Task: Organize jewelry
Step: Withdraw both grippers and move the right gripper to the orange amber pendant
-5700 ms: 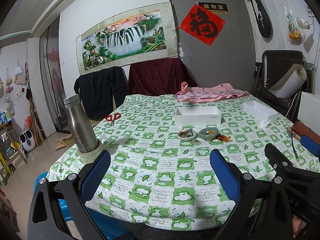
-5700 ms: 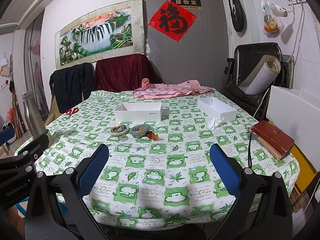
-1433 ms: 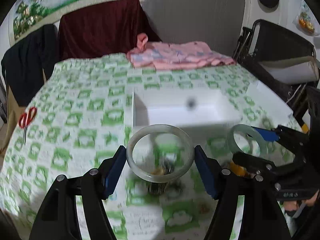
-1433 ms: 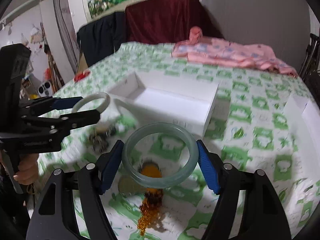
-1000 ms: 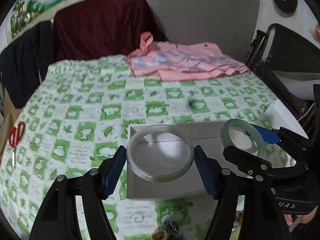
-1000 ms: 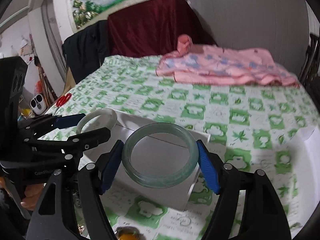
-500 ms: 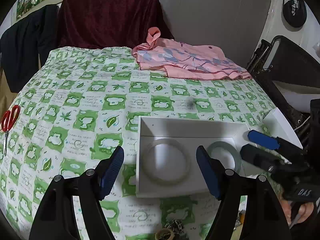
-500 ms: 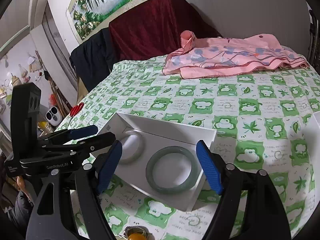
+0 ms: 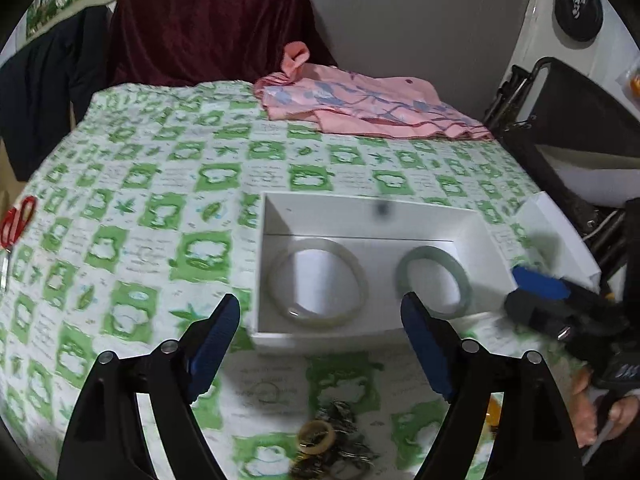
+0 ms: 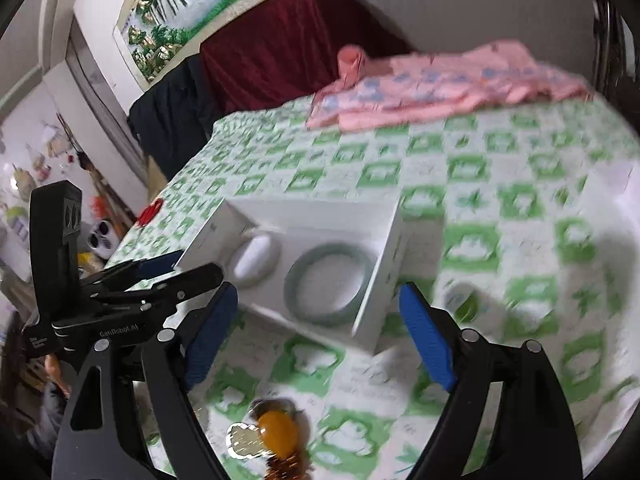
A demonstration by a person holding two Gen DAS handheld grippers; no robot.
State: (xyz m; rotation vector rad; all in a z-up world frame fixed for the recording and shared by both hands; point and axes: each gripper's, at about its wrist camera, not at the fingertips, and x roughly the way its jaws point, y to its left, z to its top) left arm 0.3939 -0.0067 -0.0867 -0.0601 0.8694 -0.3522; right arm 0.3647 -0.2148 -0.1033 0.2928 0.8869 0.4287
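A white box [image 9: 372, 210] lies on the green-checked tablecloth. Inside it rest a pale bangle [image 9: 276, 280] on the left and a green bangle [image 9: 464, 280] on the right, side by side. My left gripper [image 9: 320, 302] hovers at the box's near edge, its jaws opening, nothing gripped. My right gripper [image 10: 316, 294] hangs before the box [image 10: 384, 272] and its green bangle [image 10: 332, 318], jaws opening too, pads clear. The pale bangle [image 10: 276, 252] lies beyond. Each gripper shows in the other's view: the right gripper [image 9: 528, 296], the left gripper [image 10: 188, 270].
A dish of mixed jewelry with a yellow ring [image 9: 316, 436] sits just in front of the box. Amber beads [image 10: 278, 432] lie near it. Red scissors [image 9: 16, 220] are far left, pink cloth [image 9: 360, 104] at the back, a second white box [image 9: 556, 236] to the right.
A second ago each gripper held a bangle above the box. Both bangles now lie in it, both jaws have spread wider, and the grippers have drawn back toward the near edge.
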